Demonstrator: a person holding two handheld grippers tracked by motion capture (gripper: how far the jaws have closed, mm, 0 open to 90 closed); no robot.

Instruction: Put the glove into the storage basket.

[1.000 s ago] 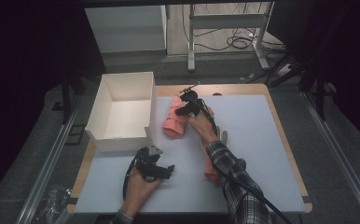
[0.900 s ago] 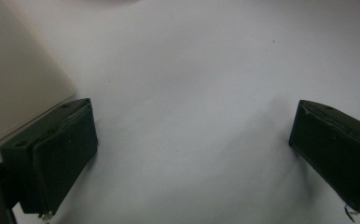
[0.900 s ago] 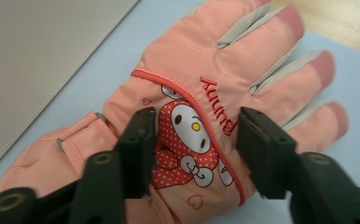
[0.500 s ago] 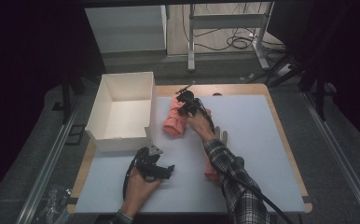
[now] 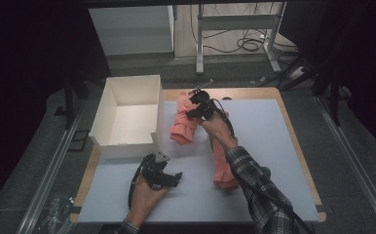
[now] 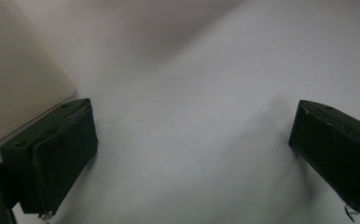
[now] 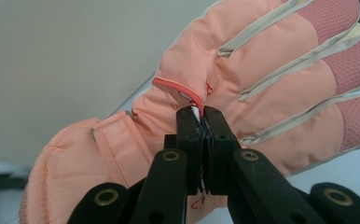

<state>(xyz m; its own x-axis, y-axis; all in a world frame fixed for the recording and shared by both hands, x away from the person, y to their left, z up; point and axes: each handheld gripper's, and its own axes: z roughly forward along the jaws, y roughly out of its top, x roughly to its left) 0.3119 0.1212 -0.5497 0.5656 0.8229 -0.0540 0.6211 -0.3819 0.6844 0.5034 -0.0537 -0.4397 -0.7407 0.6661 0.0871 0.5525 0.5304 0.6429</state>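
Note:
A pink padded glove (image 5: pixel 183 122) lies beside the white box (image 5: pixel 127 142), its fingers toward the far edge. My right gripper (image 5: pixel 194 112) is shut on the glove (image 7: pixel 243 88), pinching a fold near its red-trimmed seam. A second pink glove (image 5: pixel 220 163) lies on the white mat, partly under the right forearm. My left gripper (image 5: pixel 175 177) rests low over the mat near the front, held in the left hand, its jaws wide open with bare mat between them (image 6: pixel 192 149). The box's corner (image 6: pixel 15 84) is at the left of the left gripper view.
The white box is open-topped and stands at the table's left (image 5: pixel 109 105). A wooden rim (image 5: pixel 293 131) borders the mat. Metal rails run along both sides of the table, and a desk frame with cables stands behind it.
The right gripper has shifted a little left along the glove. The left gripper has stayed where it was.

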